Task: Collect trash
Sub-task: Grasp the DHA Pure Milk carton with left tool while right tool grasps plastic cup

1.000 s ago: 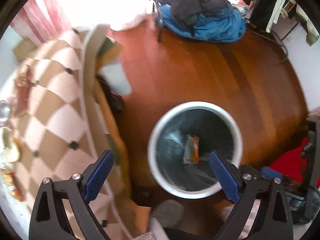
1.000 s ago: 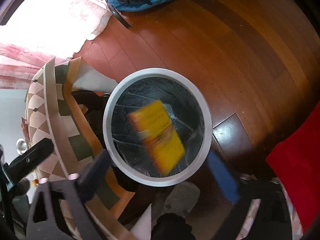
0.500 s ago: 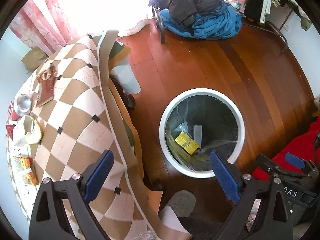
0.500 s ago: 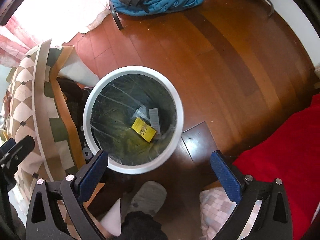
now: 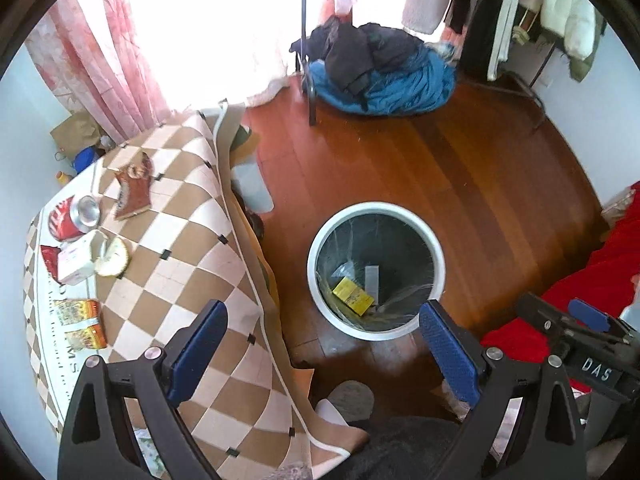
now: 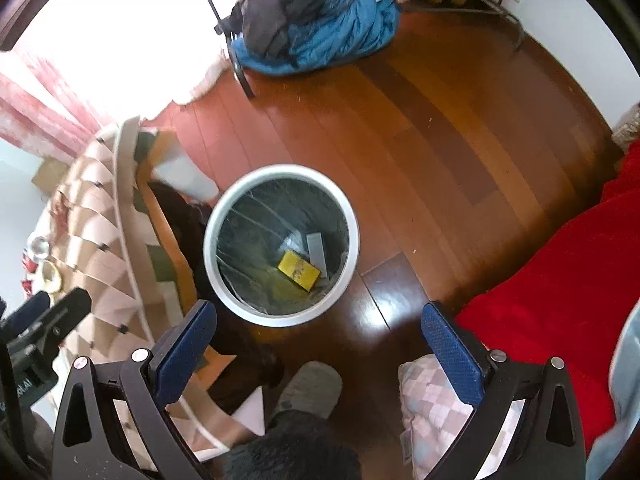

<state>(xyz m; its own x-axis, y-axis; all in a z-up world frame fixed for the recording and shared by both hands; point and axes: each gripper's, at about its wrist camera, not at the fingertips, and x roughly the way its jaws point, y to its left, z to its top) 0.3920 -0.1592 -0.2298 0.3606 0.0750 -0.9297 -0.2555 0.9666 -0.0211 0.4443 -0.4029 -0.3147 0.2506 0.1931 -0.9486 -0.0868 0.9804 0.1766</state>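
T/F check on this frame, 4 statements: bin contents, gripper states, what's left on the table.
1. A yellow packet lies inside the white bin. True.
2. The right gripper is shut on a wrapper. False: it is open and holds nothing.
3. The left gripper is open. True.
4. The red can is in the bin. False: it lies on the checkered tablecloth, near a brown wrapper.
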